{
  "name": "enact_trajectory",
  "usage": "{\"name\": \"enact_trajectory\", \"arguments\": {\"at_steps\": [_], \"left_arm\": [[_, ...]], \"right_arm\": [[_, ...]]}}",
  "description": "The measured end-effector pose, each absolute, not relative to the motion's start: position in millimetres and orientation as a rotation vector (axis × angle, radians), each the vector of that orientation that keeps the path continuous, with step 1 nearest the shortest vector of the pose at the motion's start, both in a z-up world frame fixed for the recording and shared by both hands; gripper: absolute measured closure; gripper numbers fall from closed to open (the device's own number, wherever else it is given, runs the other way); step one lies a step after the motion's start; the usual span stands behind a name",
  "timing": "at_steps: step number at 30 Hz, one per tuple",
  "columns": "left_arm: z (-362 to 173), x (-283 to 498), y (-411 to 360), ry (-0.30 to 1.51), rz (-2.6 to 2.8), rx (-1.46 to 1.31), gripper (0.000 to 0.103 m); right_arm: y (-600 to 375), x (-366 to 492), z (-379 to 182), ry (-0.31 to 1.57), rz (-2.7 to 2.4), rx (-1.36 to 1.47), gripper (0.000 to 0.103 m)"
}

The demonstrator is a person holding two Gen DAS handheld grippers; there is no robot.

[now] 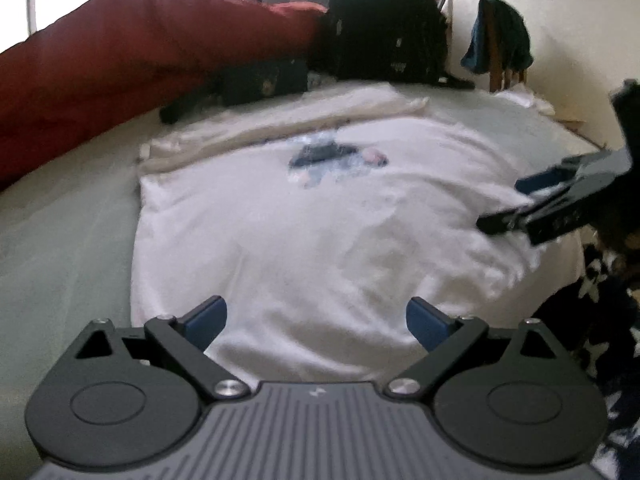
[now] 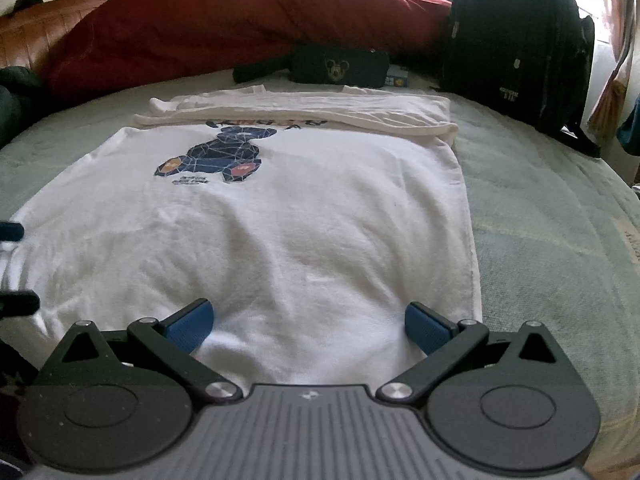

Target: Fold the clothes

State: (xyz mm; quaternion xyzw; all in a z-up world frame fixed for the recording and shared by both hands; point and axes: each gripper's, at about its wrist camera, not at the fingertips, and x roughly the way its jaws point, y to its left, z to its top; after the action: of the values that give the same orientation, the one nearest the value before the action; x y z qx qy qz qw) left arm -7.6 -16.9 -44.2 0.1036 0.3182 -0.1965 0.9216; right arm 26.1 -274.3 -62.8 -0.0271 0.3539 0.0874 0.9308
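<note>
A white T-shirt (image 2: pixel 256 240) lies flat in the middle of the bed (image 2: pixel 560 240), its far part folded over into a thick band near the bed's far edge. On its chest is a dark blue geometric bear print (image 2: pixel 224 152) with two orange patches; a row of letters above it sits half under the fold and a small line of text below it is too small to read.

The right gripper (image 2: pixel 308 326) hovers over the shirt's near hem, jaws spread wide with nothing between them. The left gripper (image 1: pixel 316 324) hangs over the shirt's near hem as well, jaws likewise spread and empty.

At the far edge lies a dark pouch (image 2: pixel 340 68) bearing a gold Mickey Mouse head. Beside it, in the far right corner, stands a black backpack (image 2: pixel 516 40) with a small label whose writing is illegible. A red duvet (image 2: pixel 224 20) is heaped behind the pouch.
</note>
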Motion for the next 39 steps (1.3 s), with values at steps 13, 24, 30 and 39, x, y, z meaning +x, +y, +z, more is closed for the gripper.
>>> {"name": "enact_trajectory", "arguments": {"at_steps": [13, 24, 30, 39], "left_arm": [[-53, -13, -18, 0.672, -0.401, 0.254, 0.007], [-62, -56, -46, 0.459, -0.527, 0.693, 0.007], [-83, -68, -68, 0.401, -0.572, 0.847, 0.007], [-108, -69, -79, 0.383, -0.546, 0.979, 0.007]], "right_arm": [[-271, 24, -58, 0.748, 0.161, -0.070, 0.000], [-250, -17, -42, 0.677, 0.300, -0.357, 0.000], [-234, -33, -49, 0.677, 0.396, -0.408, 0.000], [-220, -38, -59, 0.688, 0.431, -0.413, 0.000]]}}
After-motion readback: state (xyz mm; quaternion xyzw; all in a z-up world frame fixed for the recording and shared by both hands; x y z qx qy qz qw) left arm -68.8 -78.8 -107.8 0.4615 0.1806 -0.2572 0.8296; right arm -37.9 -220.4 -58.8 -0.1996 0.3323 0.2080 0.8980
